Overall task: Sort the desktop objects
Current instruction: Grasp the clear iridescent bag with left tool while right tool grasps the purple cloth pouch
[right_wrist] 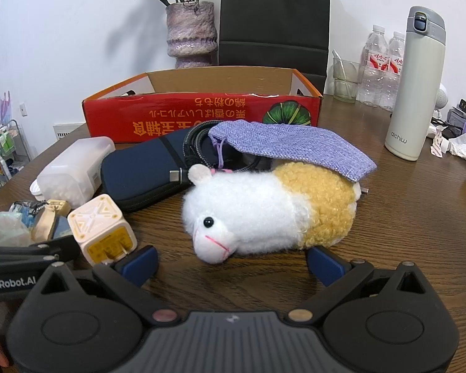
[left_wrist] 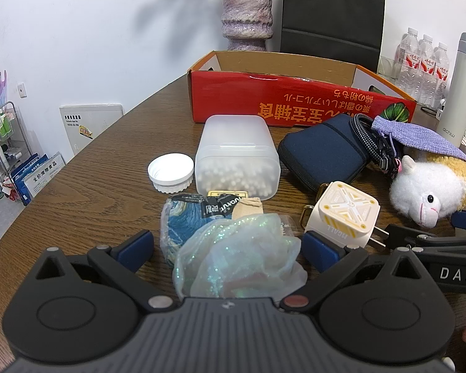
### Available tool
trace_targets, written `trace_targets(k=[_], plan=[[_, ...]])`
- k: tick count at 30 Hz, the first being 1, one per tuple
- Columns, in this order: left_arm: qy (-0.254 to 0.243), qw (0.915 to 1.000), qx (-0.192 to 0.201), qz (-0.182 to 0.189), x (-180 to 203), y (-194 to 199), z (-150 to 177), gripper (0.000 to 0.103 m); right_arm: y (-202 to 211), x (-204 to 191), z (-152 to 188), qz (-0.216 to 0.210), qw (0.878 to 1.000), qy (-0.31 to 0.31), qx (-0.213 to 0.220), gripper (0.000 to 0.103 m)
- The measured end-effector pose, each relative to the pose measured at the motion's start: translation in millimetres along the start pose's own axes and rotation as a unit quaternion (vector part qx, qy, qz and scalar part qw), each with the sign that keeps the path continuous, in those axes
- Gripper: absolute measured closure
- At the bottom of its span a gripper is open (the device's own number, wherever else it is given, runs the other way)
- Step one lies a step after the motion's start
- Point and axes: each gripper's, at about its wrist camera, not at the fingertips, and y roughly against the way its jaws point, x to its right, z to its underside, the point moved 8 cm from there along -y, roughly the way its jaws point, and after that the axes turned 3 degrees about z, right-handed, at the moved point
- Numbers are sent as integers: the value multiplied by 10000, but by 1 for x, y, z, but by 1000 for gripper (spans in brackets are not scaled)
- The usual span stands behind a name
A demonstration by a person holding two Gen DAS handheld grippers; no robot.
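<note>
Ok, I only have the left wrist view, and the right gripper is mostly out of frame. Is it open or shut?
Observer: Open. The right gripper sits just short of the plush toy, holding nothing.
Operator: And the charger's plug face, anything on it?
Observer: A yellow label surrounds the prongs on the charger.
</note>
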Motion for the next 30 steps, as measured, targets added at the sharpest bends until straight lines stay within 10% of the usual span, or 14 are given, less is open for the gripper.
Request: trace_targets(k=[15,19,23,30], plan=[[-381,9923,1119,358,2,45,-5,0,78,13,-12,-1014,9877,-89,1190,15],[-214,9964,741,363,-8,34,-1,36,82,-4,-14,-1132,9829,309,1418,19],[-105,9969,652,433,-16,32,4,47,61,11,-28,-317,9898,405,1331,18],[-69,9948,809,619,-8,49,0,64,15,30,-27,-66,9981,76,604,2]])
